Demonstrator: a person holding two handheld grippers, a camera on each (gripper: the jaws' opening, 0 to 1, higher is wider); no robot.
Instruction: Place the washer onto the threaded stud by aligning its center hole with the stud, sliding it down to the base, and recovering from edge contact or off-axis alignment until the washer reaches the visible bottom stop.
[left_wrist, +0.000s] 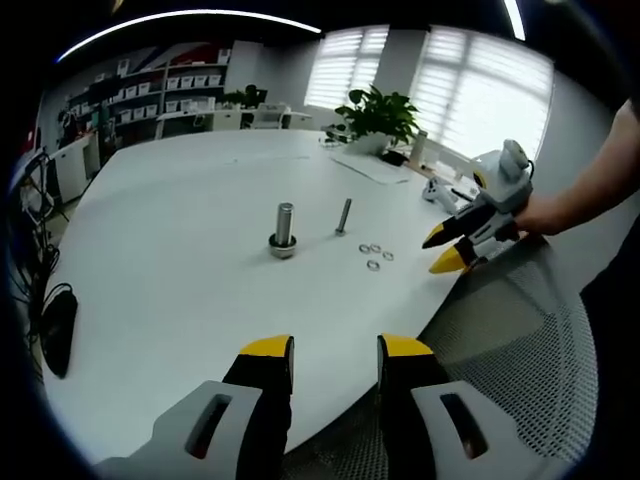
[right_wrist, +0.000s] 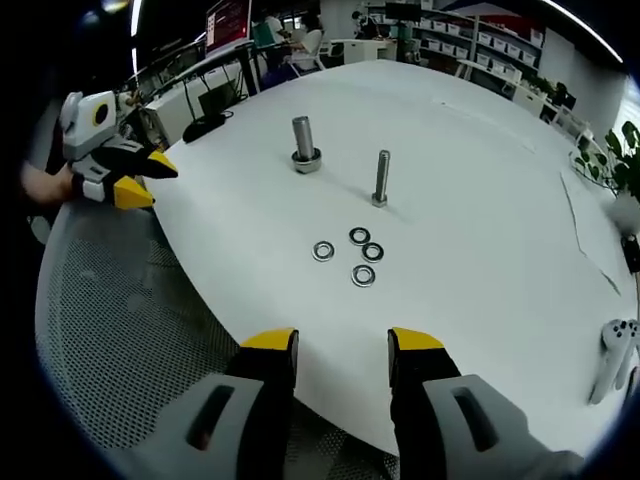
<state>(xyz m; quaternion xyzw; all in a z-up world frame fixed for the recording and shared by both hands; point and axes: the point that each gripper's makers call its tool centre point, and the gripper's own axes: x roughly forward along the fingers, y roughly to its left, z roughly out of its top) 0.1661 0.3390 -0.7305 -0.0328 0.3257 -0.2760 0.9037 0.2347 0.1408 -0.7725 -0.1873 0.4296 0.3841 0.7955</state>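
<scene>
Right gripper view, item one: four washers (right_wrist: 348, 256) lying flat in a loose cluster on the white table (right_wrist: 480, 200), none lifted, none on a stud. Just beyond them I log the slim threaded stud (right_wrist: 381, 179), upright and bare. Farther back and to its left stands a thicker stud (right_wrist: 303, 141), upright, with a ring-like collar at its base.

My right gripper (right_wrist: 343, 342) hovers short of the table's near edge, over a grey mesh chair back (right_wrist: 110, 330); its yellow-tipped jaws stand wide apart with nothing between them, pointed toward the washers.

My left gripper (right_wrist: 148, 180) shows at the far left of the same view, held by a hand (right_wrist: 45, 183) just off the table edge, tips angled toward the studs, a narrow gap between them and nothing in it.

Left gripper view: my left jaws stand wide and hold nothing, low over the table edge; a potted plant (left_wrist: 378, 115) sits at the far side.
</scene>
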